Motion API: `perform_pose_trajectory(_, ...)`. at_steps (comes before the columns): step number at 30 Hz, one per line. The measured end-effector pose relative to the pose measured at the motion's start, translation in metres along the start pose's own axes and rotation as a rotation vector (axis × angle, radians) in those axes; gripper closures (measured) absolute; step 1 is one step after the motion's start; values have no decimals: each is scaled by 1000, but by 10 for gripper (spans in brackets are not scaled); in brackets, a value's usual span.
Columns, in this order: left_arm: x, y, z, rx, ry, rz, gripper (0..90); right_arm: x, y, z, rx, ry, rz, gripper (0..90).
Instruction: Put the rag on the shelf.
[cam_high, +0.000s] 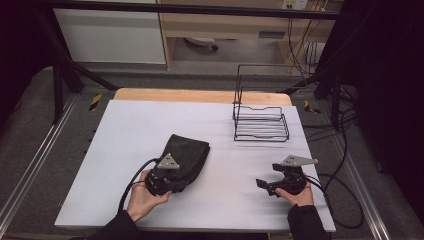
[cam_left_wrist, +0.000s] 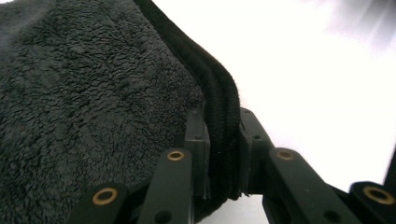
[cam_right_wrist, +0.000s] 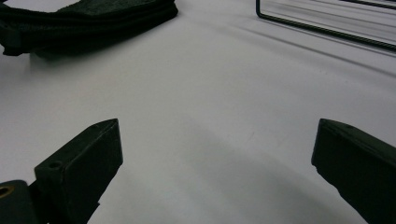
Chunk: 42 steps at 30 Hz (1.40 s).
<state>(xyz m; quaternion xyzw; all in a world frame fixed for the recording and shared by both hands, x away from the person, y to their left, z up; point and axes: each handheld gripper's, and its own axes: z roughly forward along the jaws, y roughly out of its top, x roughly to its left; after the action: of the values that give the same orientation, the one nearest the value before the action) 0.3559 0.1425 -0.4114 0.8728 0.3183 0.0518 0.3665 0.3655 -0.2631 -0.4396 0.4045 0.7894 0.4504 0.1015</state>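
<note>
A folded black fleece towel (cam_high: 186, 154) lies left of the middle of the white table (cam_high: 150, 125). My left gripper (cam_high: 175, 182) is at the towel's near end, shut on its thick folded edge. In the left gripper view the jaws (cam_left_wrist: 224, 140) pinch that stacked hem between the pads, and the fleece towel (cam_left_wrist: 88, 98) spreads away to the left. My right gripper (cam_high: 269, 176) rests on the table at the near right, open, with nothing between its jaws. In the right gripper view its fingertips (cam_right_wrist: 217, 144) stand wide apart over bare tabletop, with the towel (cam_right_wrist: 93, 16) beyond at top left.
A black wire rack (cam_high: 260, 123) stands at the back right of the table, and its base wire (cam_right_wrist: 327, 28) crosses the right gripper view's top right. Cables trail off the table's right side. Black frame posts stand behind the table.
</note>
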Motion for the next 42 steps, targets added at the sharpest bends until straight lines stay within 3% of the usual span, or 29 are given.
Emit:
perform_pose_trajectory(12, -28, 5, 11, 4, -50, -7, 765, 0, 0, 0, 0, 1, -2, 26)
perform_pose_trajectory(19, -31, 1, 26, 49, -51, -3, 729, 0, 0, 0, 0, 1, 0, 26)
perform_pose_trajectory(22, -32, -1, 27, 45, -51, 30, 680, 0, 0, 0, 0, 2, 1, 26)
perform_pose_trajectory(24, -32, -2, 25, 45, -63, 35, 595, 0, 0, 0, -2, 1, 0, 26)
perform_pose_trajectory(27, -31, -3, 18, 33, -47, 51, 453, 1, 0, -1, -6, -2, 6, 28)
perform_pose_trajectory(32, -16, -5, -3, -15, 6, 28, 367, 4, 3, 0, -15, -7, 4, 30)
perform_pose_trajectory(37, 11, -11, -24, -46, 62, -40, 314, 17, 11, 6, -38, 0, 19, 52)
perform_pose_trajectory(42, 37, -26, -34, -33, 110, -92, 316, 32, 17, 15, -29, -5, 22, 70)
